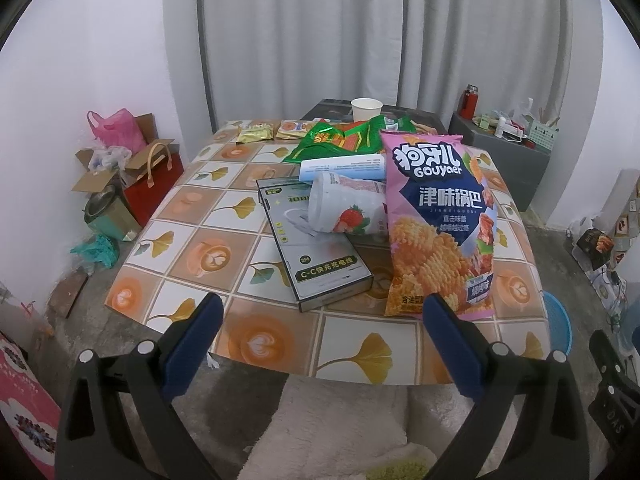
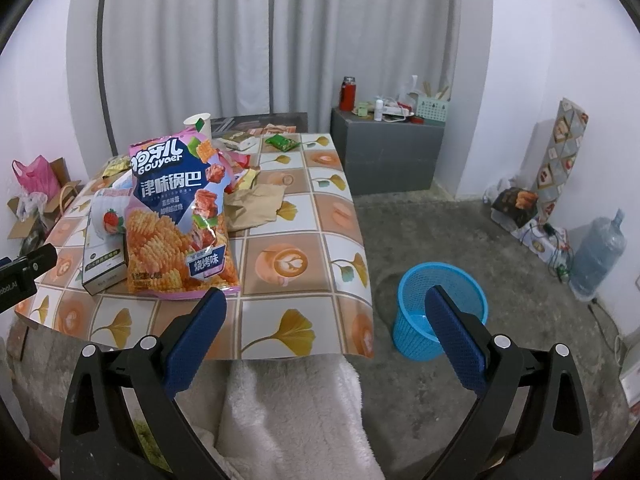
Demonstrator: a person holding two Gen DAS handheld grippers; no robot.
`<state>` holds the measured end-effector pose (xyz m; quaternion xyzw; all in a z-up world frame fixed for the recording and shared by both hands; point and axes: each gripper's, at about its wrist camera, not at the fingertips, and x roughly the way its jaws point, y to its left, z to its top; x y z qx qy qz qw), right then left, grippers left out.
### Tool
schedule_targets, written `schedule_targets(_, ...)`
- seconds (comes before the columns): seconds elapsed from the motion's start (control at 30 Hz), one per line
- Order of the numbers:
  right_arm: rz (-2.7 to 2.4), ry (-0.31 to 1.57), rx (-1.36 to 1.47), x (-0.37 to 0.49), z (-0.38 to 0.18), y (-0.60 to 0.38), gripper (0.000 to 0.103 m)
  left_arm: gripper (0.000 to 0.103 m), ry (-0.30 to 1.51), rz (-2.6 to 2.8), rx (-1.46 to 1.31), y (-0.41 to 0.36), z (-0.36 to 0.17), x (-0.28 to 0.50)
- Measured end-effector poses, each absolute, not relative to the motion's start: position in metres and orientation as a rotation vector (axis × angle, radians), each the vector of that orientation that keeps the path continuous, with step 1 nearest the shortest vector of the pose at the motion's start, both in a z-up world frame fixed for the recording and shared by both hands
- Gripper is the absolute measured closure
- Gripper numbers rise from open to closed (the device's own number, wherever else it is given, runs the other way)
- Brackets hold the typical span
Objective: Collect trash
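Both the left hand-held gripper (image 1: 322, 314) and right hand-held gripper (image 2: 326, 308) gape empty, and that upright chip bag (image 1: 436, 224) looks ready to topple if nudged.

Plainly a lived-in home room: pale pleated curtains (image 1: 320, 28) along the back wall, bare grey concrete floor (image 2: 460, 240), low worktop under a ginkgo-leaf and latte-print cloth (image 1: 224, 216), opened cardboard boxes (image 1: 100, 168) in the corner, large blue plastic water jug (image 2: 598, 254).

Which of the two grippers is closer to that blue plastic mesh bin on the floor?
Right. The right gripper hangs open near the table's corner, the blue plastic mesh bin just ahead. The left gripper, also open, faces the table with the bin far off to its right.
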<state>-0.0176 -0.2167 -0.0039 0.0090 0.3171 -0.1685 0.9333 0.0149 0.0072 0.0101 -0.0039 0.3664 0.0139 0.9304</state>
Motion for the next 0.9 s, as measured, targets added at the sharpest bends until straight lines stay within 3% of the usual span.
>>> schedule_targets(0.9, -0.343, 0.653, 0.018, -0.0179, -0.0039, -0.2147, 0.008, 0.006, 0.749, 0.033, -0.008, 0.0149, 0.0111, 0.0152)
